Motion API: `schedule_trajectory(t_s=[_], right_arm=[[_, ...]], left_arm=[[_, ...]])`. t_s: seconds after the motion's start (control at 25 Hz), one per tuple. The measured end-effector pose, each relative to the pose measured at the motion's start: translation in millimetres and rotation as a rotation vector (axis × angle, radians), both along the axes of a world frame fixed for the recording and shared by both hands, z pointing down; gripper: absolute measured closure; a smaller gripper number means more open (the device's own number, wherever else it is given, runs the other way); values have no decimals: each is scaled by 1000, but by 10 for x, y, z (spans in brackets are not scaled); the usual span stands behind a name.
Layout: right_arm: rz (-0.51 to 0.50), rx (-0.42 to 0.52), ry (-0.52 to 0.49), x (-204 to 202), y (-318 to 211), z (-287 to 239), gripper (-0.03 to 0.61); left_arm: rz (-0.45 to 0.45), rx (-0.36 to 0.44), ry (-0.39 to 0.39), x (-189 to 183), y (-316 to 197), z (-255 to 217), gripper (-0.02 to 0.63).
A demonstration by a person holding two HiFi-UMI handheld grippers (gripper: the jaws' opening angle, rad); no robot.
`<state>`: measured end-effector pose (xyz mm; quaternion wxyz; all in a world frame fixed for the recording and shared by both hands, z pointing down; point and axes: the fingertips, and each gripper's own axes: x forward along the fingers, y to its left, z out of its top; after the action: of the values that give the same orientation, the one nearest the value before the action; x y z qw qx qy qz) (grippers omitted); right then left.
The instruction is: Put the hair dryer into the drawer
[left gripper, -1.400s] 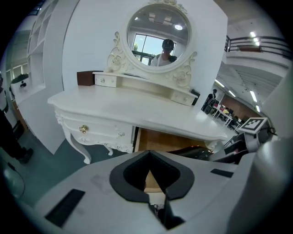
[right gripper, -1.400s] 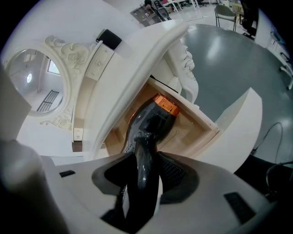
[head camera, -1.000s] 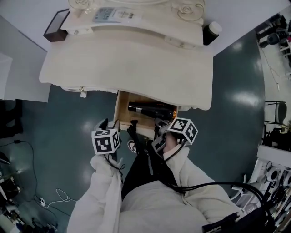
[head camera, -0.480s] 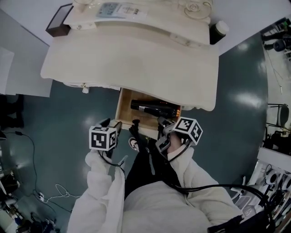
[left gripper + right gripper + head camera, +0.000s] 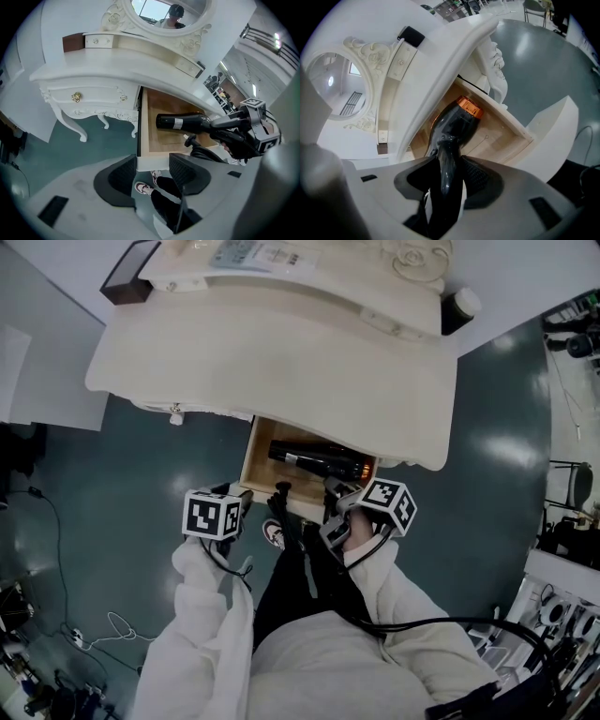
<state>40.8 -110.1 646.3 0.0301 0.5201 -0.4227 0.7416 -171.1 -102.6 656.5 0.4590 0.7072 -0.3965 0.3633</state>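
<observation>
Staged lab room, ornate white dressing table (image 5: 281, 362), teal floor (image 5: 141, 474), equipment shelves (image 5: 562, 601)

Left hand-held gripper (image 5: 152, 174) (angled down) is opening, jaws empty; right hand-held gripper (image 5: 451, 177) clamps hair dryer (image 5: 457, 123), apparently firmly

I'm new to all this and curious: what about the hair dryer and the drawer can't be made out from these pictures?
- Whether the hair dryer touches the drawer floor: too small in the head view; its own body hides it in the right gripper view.
- The drawer's back: under the table top in every view.
- Print on the dryer's label: too small, left gripper view.
</observation>
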Motion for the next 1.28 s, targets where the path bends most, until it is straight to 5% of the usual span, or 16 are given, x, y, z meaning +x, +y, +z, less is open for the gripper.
schedule_trajectory(t_s=[0.36,0.84,1.0,1.28], right_arm=[[151,77,44,111,-375,154,354],[188,213,95,116,-644,282,354],[89,231,132,96,-695,328,353],[-269,190,286,37,-687,380,314]], left_arm=[[5,-39,37,-41,112,-8,391],[7,-43,19,-33,212,-5,391],[0,-37,13,-31,210,10,390],[-8,-36,6,-35,212,19,387]])
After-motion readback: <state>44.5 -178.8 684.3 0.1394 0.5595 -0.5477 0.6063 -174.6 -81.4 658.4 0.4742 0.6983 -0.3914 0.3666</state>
